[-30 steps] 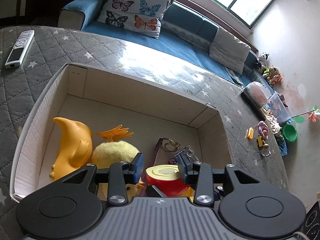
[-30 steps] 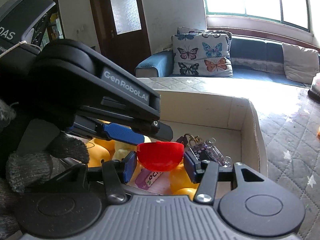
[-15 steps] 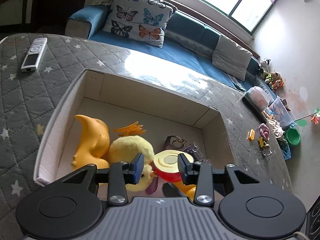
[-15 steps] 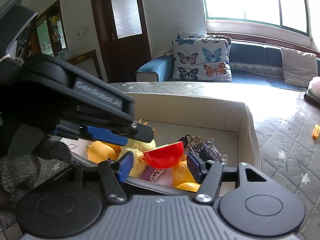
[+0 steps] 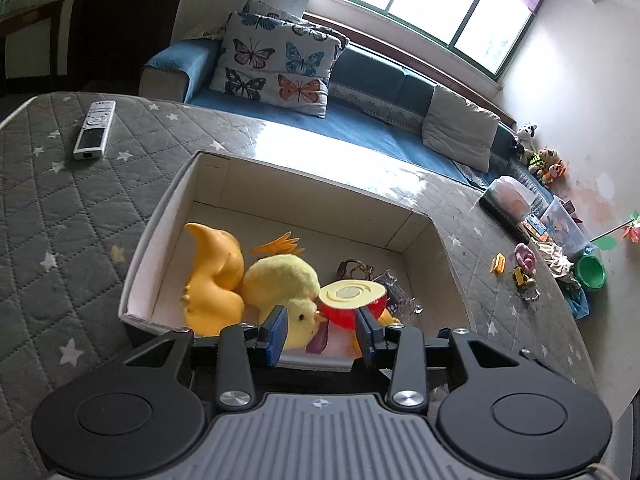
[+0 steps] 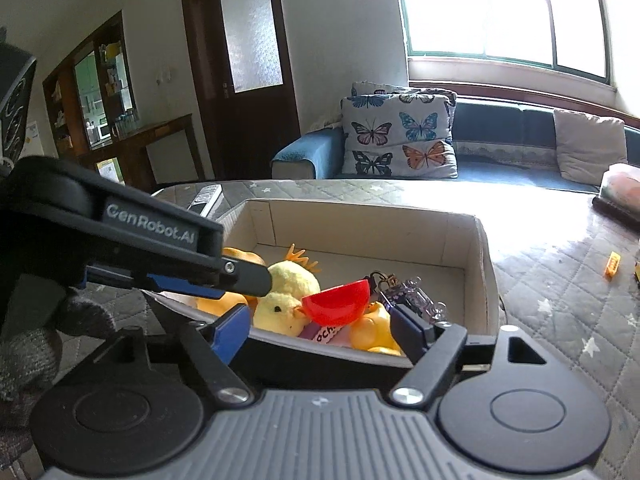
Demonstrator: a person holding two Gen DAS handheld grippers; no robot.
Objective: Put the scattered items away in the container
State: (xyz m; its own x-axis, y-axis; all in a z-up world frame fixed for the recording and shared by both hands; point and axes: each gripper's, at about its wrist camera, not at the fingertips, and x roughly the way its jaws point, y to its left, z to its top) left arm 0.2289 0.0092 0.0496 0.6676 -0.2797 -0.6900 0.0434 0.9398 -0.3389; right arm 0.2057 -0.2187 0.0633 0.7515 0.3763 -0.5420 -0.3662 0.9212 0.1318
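Observation:
The cardboard box (image 5: 160, 236) sits on the grey quilted top and holds an orange duck (image 5: 216, 276), a yellow plush chick (image 5: 284, 280), a keyring with a clear charm (image 5: 396, 296) and a red toy half with a cream face (image 5: 352, 300). The red half (image 6: 338, 300) rests on the other toys. My right gripper (image 6: 320, 332) hovers at the box's near wall; its jaws are opening, and the pads stand clear of the red half. My left gripper (image 5: 322, 334) is open and empty above the near wall. One of its fingers (image 6: 248, 276) crosses the right wrist view.
A remote control (image 5: 94, 130) lies on the quilt left of the box. Small toys (image 5: 498, 264) are scattered on the quilt to the right, near a clear bin (image 5: 508, 196). A blue sofa with a butterfly pillow (image 5: 280, 72) stands behind. A gloved hand (image 6: 24, 356) holds the left gripper.
The right gripper opened and let go of the red half, which now lies on the toys in the box. Both grippers drew back and rose a little from the box.

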